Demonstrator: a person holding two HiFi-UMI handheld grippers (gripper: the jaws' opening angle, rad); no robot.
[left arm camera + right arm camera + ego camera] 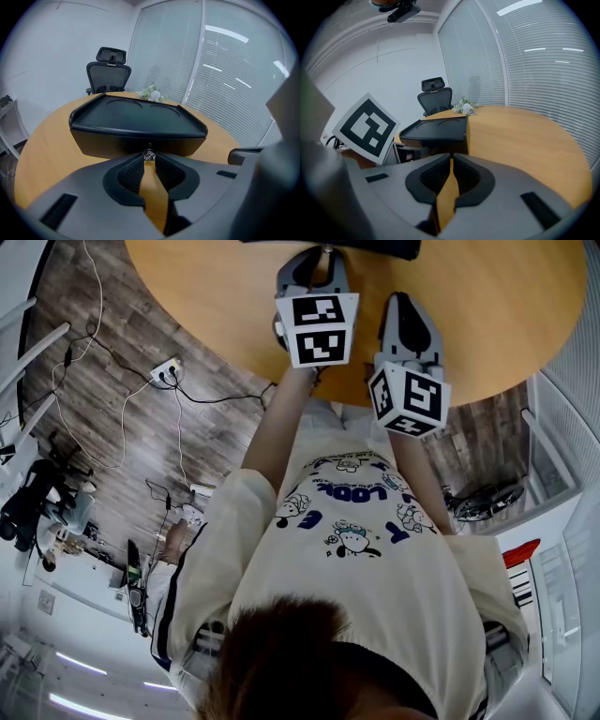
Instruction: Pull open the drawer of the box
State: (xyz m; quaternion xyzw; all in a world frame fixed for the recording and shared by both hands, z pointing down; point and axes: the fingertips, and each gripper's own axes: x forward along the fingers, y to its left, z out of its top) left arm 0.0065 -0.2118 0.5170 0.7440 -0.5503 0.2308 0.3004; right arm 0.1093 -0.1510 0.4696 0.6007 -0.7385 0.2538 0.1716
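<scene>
Tabletop [42, 154] bears black box [136, 122]; left claw [149, 160] grips knob [149, 154].

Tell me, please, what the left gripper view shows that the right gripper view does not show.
Only the left gripper view: the front face of the black box with its small shiny knob, pinched between the jaw tips of the left gripper.
Only the right gripper view: the marker cube of the left gripper, the box's side, and the right gripper with jaws together on nothing.
Both: the black box, the office chair, the white flowers, the round wooden table and the window blinds.
</scene>
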